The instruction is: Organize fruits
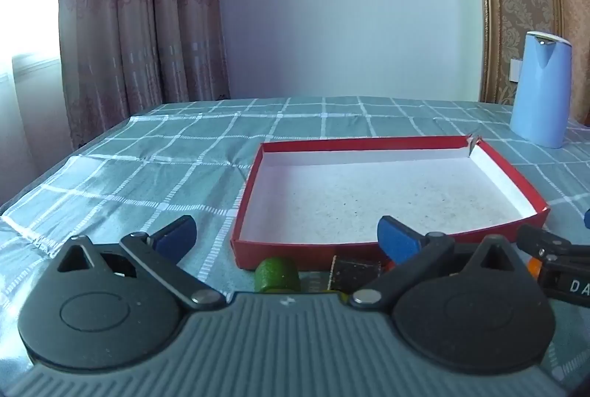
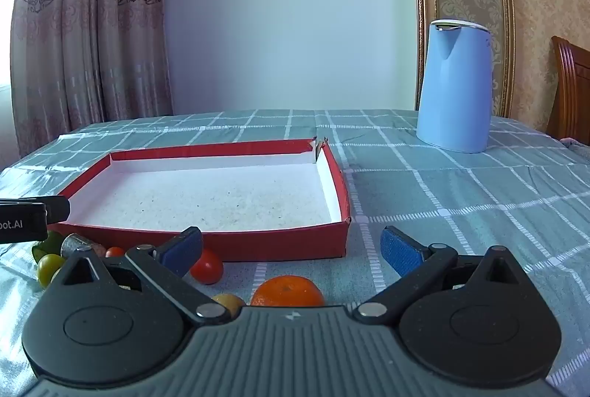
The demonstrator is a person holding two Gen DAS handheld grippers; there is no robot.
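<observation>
A shallow red box (image 1: pixel 387 251) with a bare white floor lies on the checked tablecloth; it also shows in the right wrist view (image 2: pixel 280 242). My left gripper (image 1: pixel 287 234) is open and empty before its near wall, above a green fruit (image 1: pixel 276 273) and a dark object (image 1: pixel 356 273). My right gripper (image 2: pixel 291 247) is open and empty above an orange (image 2: pixel 287 290). A red tomato (image 2: pixel 208 267), a yellow fruit (image 2: pixel 228 301), a yellow-green fruit (image 2: pixel 49 268) and a green fruit (image 2: pixel 49 244) lie near the box's front.
A blue kettle (image 2: pixel 455 87) stands at the back right of the table and also shows in the left wrist view (image 1: pixel 542 90). Curtains hang at the left. A wooden chair (image 2: pixel 571 87) is at the far right. The other gripper's body (image 2: pixel 25 220) is at the left edge.
</observation>
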